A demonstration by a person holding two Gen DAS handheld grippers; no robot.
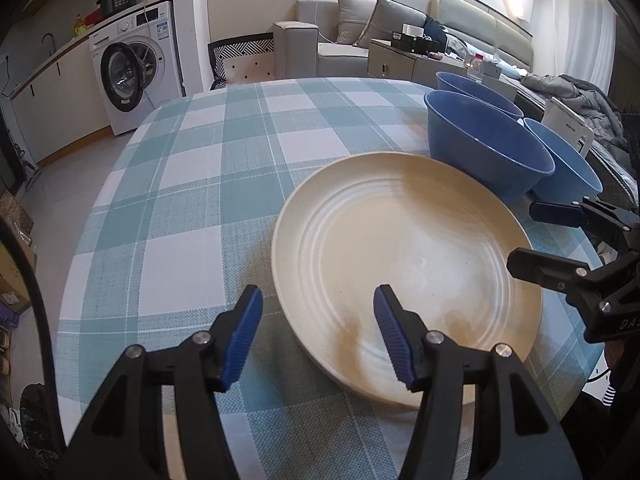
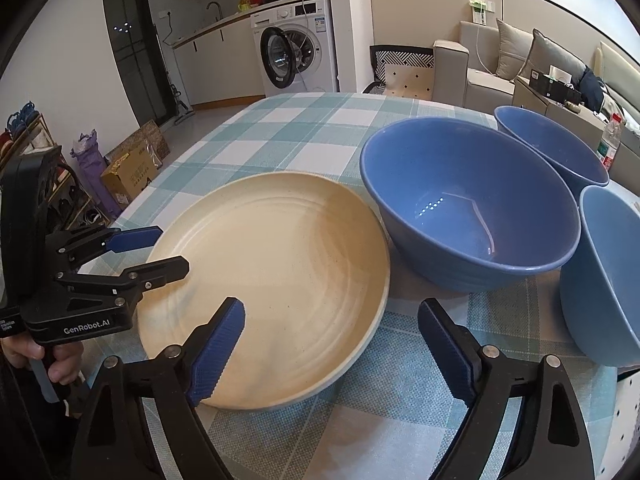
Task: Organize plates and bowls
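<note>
Closest to the lens in the left wrist view, the left gripper (image 1: 318,334) hangs over the near left rim of the wide, shallow cream ceramic plate (image 1: 404,264), its blue-padded jaws standing apart with nothing pressed between them: one pad is over the checked teal-and-white tablecloth (image 1: 200,200) outside the rim, the other over the plate's inside, so the rim runs between them untouched. To its right, the right gripper (image 2: 332,332) is spread wide and empty, its left pad over the plate's near right edge and its right pad over bare cloth. The plate lies flat on the table just ahead of both tools, round and with no long axis, and both hands look about equally near it, one at each side. Right of the plate and just beside it stands the large deep blue bowl (image 2: 472,208); behind it is a second blue bowl (image 2: 552,144), and at the far right a paler blue bowl (image 2: 608,280). Plate and large bowl hold nothing; the other two bowls' bottoms are hidden. Judging from this, either hand could close on the rim it straddles, while the bowls sit nearer the right one
</note>
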